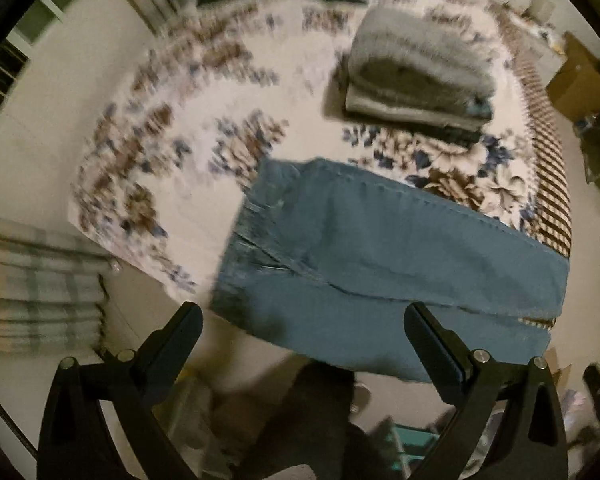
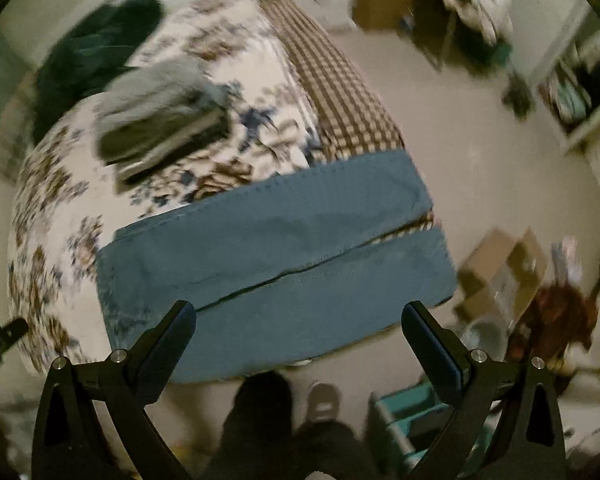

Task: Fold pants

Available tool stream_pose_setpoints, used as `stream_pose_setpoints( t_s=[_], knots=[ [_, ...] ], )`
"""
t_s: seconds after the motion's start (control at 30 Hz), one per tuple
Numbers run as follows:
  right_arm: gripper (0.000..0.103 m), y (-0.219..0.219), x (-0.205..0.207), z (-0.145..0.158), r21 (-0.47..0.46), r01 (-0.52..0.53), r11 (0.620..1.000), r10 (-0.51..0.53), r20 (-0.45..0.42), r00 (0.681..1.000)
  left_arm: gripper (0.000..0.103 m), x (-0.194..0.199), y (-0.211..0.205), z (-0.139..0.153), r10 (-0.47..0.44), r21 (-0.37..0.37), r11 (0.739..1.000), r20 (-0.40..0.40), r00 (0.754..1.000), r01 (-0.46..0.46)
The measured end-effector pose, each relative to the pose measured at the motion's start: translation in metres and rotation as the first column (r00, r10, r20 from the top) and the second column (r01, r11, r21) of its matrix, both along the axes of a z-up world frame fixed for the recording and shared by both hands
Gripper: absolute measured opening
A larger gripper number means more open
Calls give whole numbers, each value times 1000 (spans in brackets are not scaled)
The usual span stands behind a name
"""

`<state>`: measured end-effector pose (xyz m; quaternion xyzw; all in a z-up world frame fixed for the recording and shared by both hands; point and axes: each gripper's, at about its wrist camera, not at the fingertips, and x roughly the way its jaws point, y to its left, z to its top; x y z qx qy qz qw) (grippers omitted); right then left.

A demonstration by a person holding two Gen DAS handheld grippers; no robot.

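Blue denim pants (image 1: 380, 248) lie flat on a floral bedspread (image 1: 172, 128), legs side by side, waist toward the left and hems toward the right bed edge. They also show in the right wrist view (image 2: 268, 256). My left gripper (image 1: 304, 320) is open and empty, held above the near edge of the pants. My right gripper (image 2: 300, 316) is open and empty, above the near leg.
A stack of folded grey clothes (image 1: 416, 72) sits on the bed behind the pants, also in the right wrist view (image 2: 160, 120). A dark green garment (image 2: 96, 52) lies at the far side. Cardboard boxes (image 2: 500, 272) and clutter stand on the floor to the right. The person's feet (image 2: 260, 404) are below.
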<state>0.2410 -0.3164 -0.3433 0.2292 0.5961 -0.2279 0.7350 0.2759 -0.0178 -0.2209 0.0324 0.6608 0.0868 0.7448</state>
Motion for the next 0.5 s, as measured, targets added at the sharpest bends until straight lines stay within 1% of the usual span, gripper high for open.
stream_pose_setpoints(
  t_s=[0.1, 0.17, 0.23, 0.3, 0.37, 0.43, 0.5],
  knots=[
    [103, -34, 44, -64, 67, 117, 991, -112, -71, 991, 103, 56, -2, -56, 55, -12, 998, -87, 995, -56],
    [103, -57, 74, -110, 121, 192, 974, -178, -117, 977, 103, 88, -2, -88, 92, -1, 996, -117, 989, -93],
    [103, -73, 102, -151, 142, 250, 958, -227, -156, 961, 103, 120, -1, -125, 135, 5, 991, -152, 979, -136],
    [102, -87, 126, -190, 143, 303, 942, -273, -195, 942, 103, 149, 1, -162, 181, 8, 983, -204, 962, -184],
    [102, -101, 149, -227, 144, 354, 924, -316, -231, 920, 103, 172, 6, -199, 223, 5, 973, -266, 938, -230],
    [102, -109, 162, -254, 143, 394, 908, -348, -266, 899, 103, 193, 10, -230, 260, -1, 962, -312, 914, -274],
    [102, -124, 180, -283, 133, 434, 891, -383, -294, 876, 103, 208, 14, -254, 295, -6, 949, -344, 892, -316]
  ],
)
